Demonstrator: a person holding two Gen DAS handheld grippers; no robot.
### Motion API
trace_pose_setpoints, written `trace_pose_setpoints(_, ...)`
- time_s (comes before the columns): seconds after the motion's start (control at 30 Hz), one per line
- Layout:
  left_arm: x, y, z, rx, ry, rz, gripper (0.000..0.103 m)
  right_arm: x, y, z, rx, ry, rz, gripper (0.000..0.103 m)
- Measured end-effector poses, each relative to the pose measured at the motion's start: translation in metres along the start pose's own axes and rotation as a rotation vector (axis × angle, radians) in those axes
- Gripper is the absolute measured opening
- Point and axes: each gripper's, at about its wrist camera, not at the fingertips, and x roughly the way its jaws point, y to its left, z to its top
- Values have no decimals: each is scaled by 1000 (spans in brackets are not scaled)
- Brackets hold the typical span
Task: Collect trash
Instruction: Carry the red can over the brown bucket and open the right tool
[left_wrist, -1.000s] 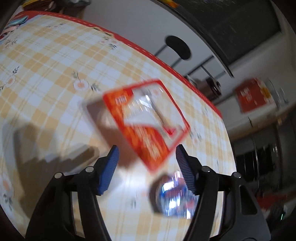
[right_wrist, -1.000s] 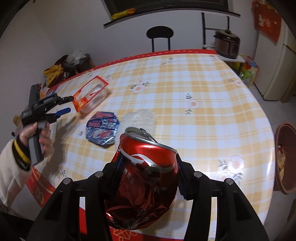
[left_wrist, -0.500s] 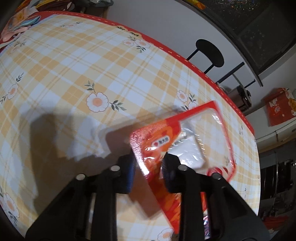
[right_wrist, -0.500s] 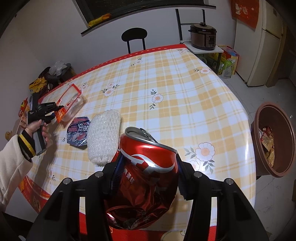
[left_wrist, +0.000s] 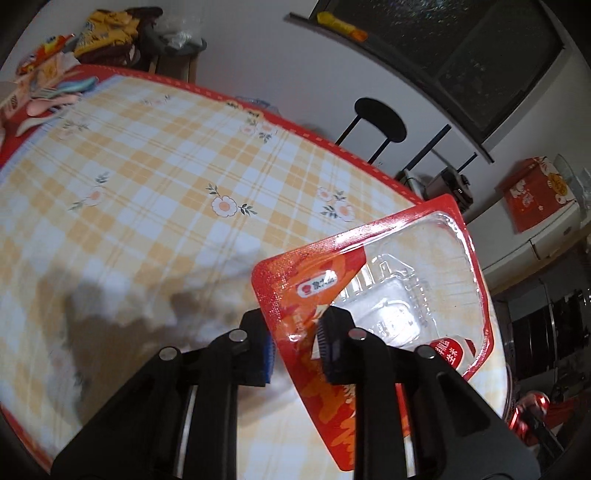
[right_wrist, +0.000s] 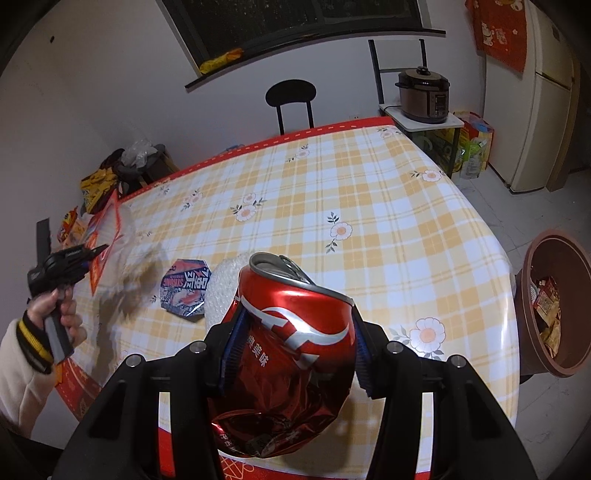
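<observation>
My left gripper (left_wrist: 293, 345) is shut on the corner of an orange-red plastic wrapper with a clear tray inside (left_wrist: 391, 295) and holds it above the checked tablecloth (left_wrist: 147, 192). In the right wrist view the same gripper (right_wrist: 98, 251) holds the wrapper (right_wrist: 107, 229) up at the table's left edge. My right gripper (right_wrist: 295, 343) is shut on a crushed red soda can (right_wrist: 291, 354), held above the near table edge. A flattened blue-and-red foil lid (right_wrist: 186, 290) and a white bubble-wrap bag (right_wrist: 225, 288) lie on the table just beyond the can.
A brown trash bin (right_wrist: 550, 306) with wrappers inside stands on the floor at the table's right. A black chair (right_wrist: 291, 98), a rice cooker on a small stand (right_wrist: 424, 94) and a fridge (right_wrist: 546, 99) are behind. Bags and clutter (right_wrist: 110, 177) sit at the table's left corner.
My left gripper closed on the orange wrapper and lifted it off the table. My right gripper, still holding the can, has shifted its view towards the bin side and back a little.
</observation>
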Motion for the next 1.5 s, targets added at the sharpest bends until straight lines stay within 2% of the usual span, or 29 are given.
trace_pose_setpoints(0.2, -41, -27, -30, 1, -13, -14, 22, -12, -29, 0, 39, -31, 37, 50)
trace_pose_setpoints(0.4, -62, -80, -56, 18, -21, -39, 22, -35, -80, 3, 85, -78, 43, 50)
trace_pose_setpoints(0.53, -65, -127, -71, 54, -28, -52, 22, -60, -141, 6, 128, -122, 0, 50)
trace_pose_setpoints(0.67, -66, -174, -87, 91, -33, -66, 22, -81, -209, 6, 165, -139, -79, 50)
trace_pose_setpoints(0.83, -63, -218, -110, 116, -27, -84, 22, -98, -283, 8, 205, -147, -163, 50)
trace_pose_setpoints(1.0, -63, -251, -130, 136, -26, -91, 22, -99, -338, 13, 250, -144, -212, 50)
trace_pose_setpoints(1.27, -65, -272, -146, 158, -20, -78, 22, -83, -377, 18, 317, -125, -200, 53)
trace_pose_setpoints(1.3, -64, -273, -146, 160, -19, -75, 22, -82, -378, 19, 323, -122, -197, 55)
trace_pose_setpoints(1.33, -64, -274, -147, 162, -18, -72, 22, -82, -381, 19, 331, -121, -193, 62)
trace_pose_setpoints(1.4, -63, -278, -148, 168, -17, -70, 22, -82, -383, 19, 345, -128, -182, 64)
trace_pose_setpoints(1.5, -64, -284, -147, 183, -17, -74, 22, -89, -382, 21, 350, -152, -171, 76)
